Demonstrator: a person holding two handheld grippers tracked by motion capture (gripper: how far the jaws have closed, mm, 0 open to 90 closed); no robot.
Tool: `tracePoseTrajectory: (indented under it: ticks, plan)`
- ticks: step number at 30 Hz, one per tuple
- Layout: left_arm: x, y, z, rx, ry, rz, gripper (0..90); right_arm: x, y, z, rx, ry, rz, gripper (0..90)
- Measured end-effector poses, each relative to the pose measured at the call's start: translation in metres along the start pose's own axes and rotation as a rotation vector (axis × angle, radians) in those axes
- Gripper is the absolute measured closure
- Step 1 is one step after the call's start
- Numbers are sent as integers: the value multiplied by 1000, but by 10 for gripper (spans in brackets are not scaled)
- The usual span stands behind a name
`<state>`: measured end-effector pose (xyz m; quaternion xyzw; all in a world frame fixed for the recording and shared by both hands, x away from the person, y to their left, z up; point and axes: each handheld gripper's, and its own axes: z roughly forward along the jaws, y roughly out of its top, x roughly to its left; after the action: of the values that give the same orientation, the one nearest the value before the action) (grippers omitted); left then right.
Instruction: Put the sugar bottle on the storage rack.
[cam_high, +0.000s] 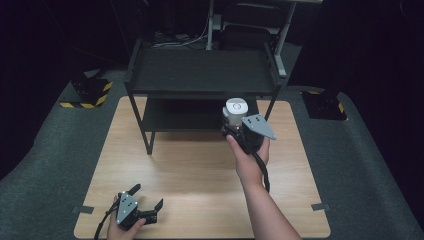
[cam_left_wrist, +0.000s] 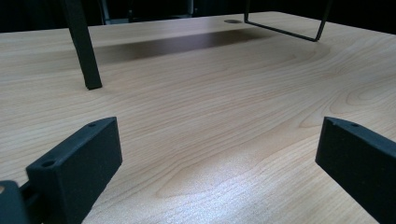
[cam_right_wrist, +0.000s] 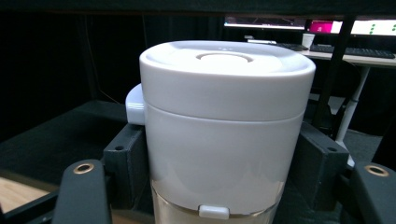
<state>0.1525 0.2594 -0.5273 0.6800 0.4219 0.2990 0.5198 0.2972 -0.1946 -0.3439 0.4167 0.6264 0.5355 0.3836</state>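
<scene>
High overview, two close gripper-mounted views

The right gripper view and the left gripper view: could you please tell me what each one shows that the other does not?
The right gripper view shows a white lidded container clamped in the right tool, with desks and monitors behind. The left gripper view shows the left tool open with nothing in it, low over bare wooden table, with a black shelf leg ahead. Both show black jaws and parts of the black shelf.
</scene>
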Motion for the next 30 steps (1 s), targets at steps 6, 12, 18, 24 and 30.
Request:
tracePoseTrajectory:
  ticks: [6,12,18,24,30]
  plan:
    - [1,0,0,0,-3,-2,7,-2,2,23,3,-7,9,312]
    - [1,-1,0,-5,-6,6,7,-1,-1,44,1,-6,6,312]
    - [1,-1,0,-3,-6,6,7,4,-6,62,2,-10,14,312]
    - [1,-1,0,-3,-10,5,7,7,-11,74,-11,-16,10,312]
    - [2,0,0,0,-13,3,7,8,-17,84,-37,-22,5,312]
